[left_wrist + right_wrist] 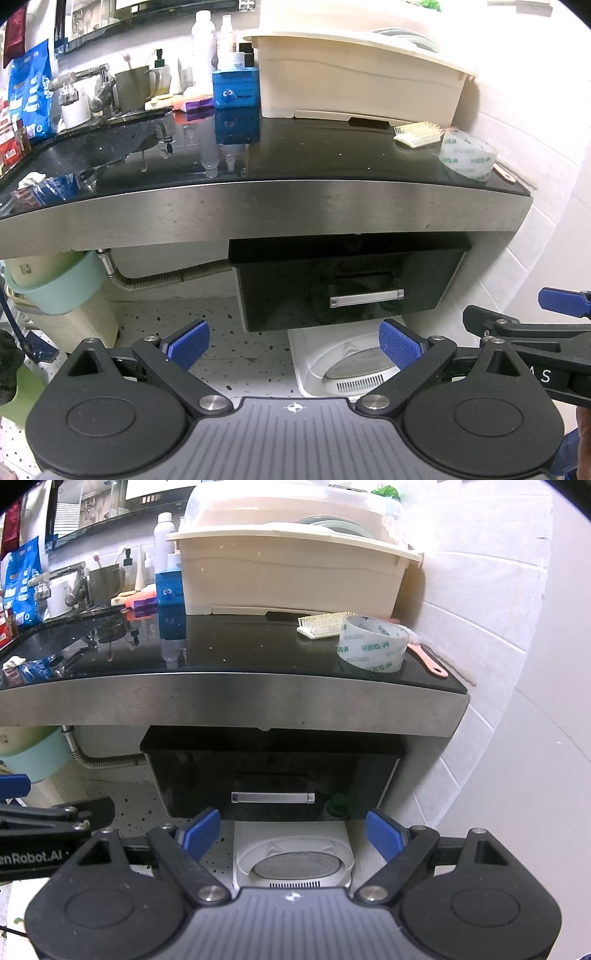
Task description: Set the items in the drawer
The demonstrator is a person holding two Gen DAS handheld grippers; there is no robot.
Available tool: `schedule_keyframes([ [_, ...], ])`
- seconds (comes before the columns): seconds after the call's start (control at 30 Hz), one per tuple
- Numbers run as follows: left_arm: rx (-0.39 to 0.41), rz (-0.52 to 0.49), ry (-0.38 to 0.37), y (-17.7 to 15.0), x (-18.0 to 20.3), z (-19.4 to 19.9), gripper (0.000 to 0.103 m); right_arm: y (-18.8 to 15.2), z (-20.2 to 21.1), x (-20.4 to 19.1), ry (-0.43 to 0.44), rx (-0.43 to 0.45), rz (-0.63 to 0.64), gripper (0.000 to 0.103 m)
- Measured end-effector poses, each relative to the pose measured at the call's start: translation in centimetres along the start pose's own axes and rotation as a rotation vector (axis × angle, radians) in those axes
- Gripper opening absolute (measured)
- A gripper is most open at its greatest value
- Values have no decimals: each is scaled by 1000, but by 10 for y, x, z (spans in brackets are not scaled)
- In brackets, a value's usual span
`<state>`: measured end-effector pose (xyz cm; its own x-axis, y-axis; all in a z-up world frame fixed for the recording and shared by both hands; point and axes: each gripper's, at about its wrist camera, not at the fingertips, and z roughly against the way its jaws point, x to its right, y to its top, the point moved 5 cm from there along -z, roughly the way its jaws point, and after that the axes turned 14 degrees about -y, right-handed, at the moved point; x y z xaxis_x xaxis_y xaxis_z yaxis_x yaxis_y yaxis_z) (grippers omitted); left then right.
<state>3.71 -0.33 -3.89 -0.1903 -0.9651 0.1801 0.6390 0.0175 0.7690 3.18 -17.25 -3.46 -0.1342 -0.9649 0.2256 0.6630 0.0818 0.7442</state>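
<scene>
A black drawer (347, 288) with a silver handle (366, 297) hangs shut under the steel-edged black counter (295, 155); it also shows in the right wrist view (273, 775), handle (272, 797). On the counter's right end lie a clear tape roll (467, 155) (373, 642), a cream brush (417, 133) (323, 624) and a pink-handled tool (428, 661). My left gripper (293, 345) is open and empty, below and in front of the drawer. My right gripper (293, 834) is open and empty, just below the handle.
A cream dish rack (354, 74) stands at the counter's back. A blue box (236, 88), bottles, a cup and a faucet (81, 85) sit by the sink at left. A white appliance (295, 860) stands on the floor under the drawer. A tiled wall (480, 664) is at right.
</scene>
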Motion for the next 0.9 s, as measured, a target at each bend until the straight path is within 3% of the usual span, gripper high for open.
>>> schedule_keyframes([
  [0.77, 10, -8, 13, 3, -9, -14, 99, 0, -13, -3, -3, 28, -1, 86],
  [0.9, 8, 0, 16, 0, -14, -19, 99, -4, -28, -2, 35, 16, 0, 86],
])
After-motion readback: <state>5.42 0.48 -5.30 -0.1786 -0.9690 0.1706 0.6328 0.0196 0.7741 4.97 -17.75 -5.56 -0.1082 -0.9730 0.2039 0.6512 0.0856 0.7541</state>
